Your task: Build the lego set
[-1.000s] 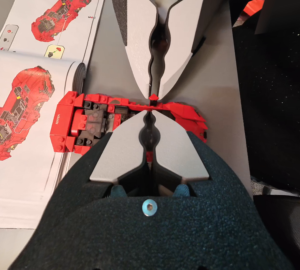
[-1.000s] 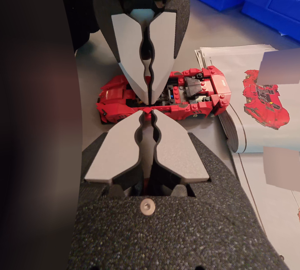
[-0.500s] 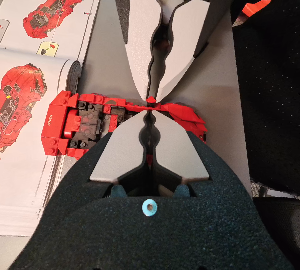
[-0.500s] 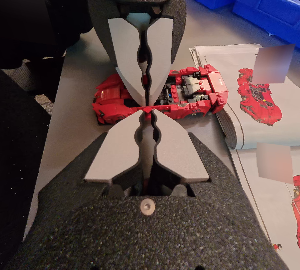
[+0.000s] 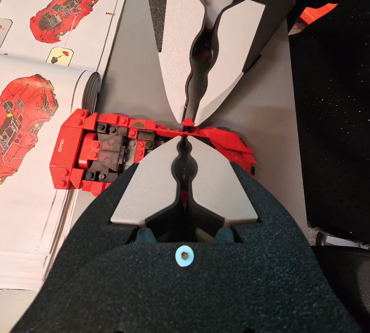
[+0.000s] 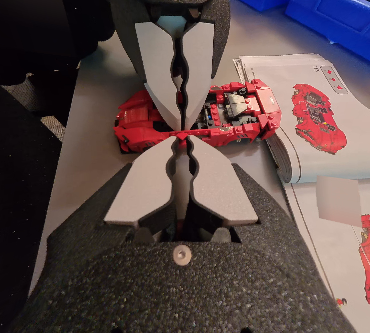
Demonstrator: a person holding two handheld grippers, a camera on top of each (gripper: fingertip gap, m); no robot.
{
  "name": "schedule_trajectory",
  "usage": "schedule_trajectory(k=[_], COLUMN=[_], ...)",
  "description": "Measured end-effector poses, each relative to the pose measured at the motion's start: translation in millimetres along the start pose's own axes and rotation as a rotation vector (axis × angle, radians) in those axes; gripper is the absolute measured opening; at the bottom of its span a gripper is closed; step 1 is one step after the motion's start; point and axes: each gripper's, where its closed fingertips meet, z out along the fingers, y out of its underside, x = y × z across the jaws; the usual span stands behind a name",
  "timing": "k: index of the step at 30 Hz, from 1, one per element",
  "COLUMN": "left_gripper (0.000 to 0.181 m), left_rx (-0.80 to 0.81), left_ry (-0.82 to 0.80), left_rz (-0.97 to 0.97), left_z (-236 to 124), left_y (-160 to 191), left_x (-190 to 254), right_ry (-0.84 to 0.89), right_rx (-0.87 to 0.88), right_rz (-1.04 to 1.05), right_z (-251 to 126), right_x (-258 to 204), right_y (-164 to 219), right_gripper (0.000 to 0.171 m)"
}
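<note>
Grey table (dark floor beyond its edge) bearing red lego car, open instruction booklet, blue bins. Left gripper pressed together over car; right gripper pinching small red piece.

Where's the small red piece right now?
The small red piece sits on the red car's side rail, pinched by the right gripper, opposite the left gripper.

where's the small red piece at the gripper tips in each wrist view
Left wrist view: the small red piece sits just above centre, on the far side rail of the red car, at the tips of the right gripper reaching in from the top.
Right wrist view: the small red piece sits just above centre, on the car's near side rail, between this gripper's own tips.
Shared landmark: the open instruction booklet under the car's studded end.
</note>
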Motion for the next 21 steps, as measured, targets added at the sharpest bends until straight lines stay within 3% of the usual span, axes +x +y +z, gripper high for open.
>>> schedule_trajectory(k=[21], left_gripper=[0.000], left_rx=[0.001], left_ry=[-0.004], left_rz=[0.000], left_z=[-0.5], left_y=[0.1], left_x=[0.9], right_ry=[-0.027], right_rx=[-0.052], right_rz=[0.015], right_z=[3.9], right_x=[-1.4], right_y=[3.6], right_gripper=[0.008])
